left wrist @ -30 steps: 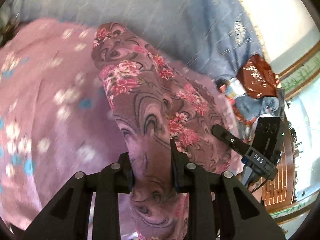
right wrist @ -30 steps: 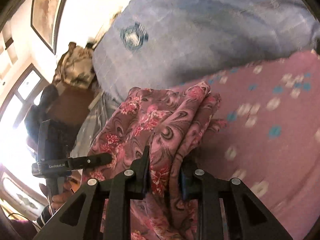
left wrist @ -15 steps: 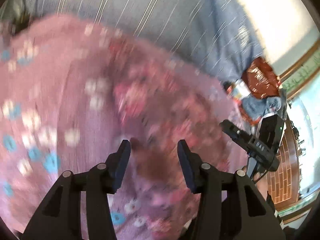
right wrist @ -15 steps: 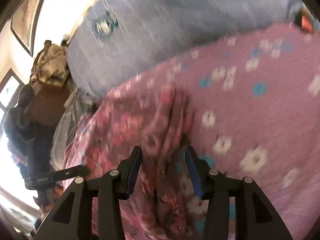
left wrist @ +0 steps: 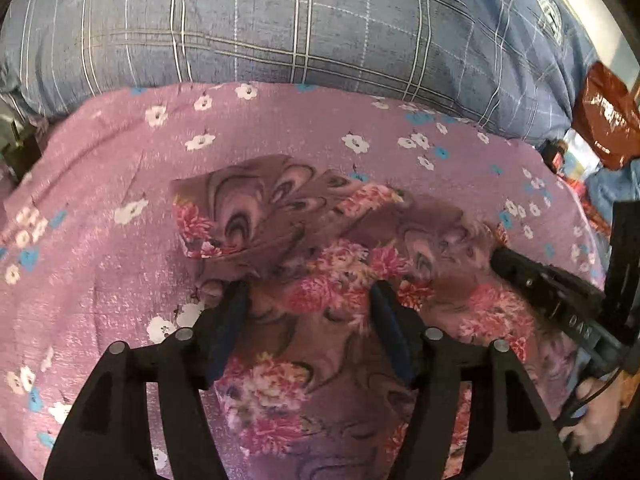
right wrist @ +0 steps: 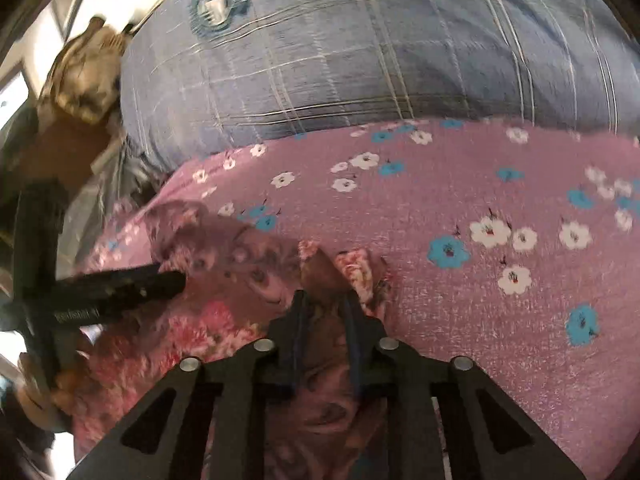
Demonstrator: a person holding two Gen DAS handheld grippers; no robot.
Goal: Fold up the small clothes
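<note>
Garment: a small floral cloth (left wrist: 320, 248) in brown-mauve with pink blossoms lies crumpled on the bed's purple flowered sheet (left wrist: 100, 184), one flap folded over on the side away from the grippers.
Landmark: the blue checked pillow (left wrist: 300, 24) at the head of the sheet; the cloth lies on the sheet on the near side of it, well apart from it.
Left gripper (left wrist: 308, 300): jaws wide and opening, the cloth between and under the fingers (left wrist: 228, 320), which do not pinch it.
Right gripper (right wrist: 323, 300): jaws drawn close together, a fold of the floral cloth (right wrist: 320, 268) rising between them and pinched at its edge farthest from the left gripper.
Cross views: the right gripper (left wrist: 532, 276) shows in the left camera with its tip on the cloth; the left gripper (right wrist: 132, 282) shows in the right camera, also over the cloth.
Surroundings: a red-brown packet (left wrist: 608, 116) beside the pillow's end.
</note>
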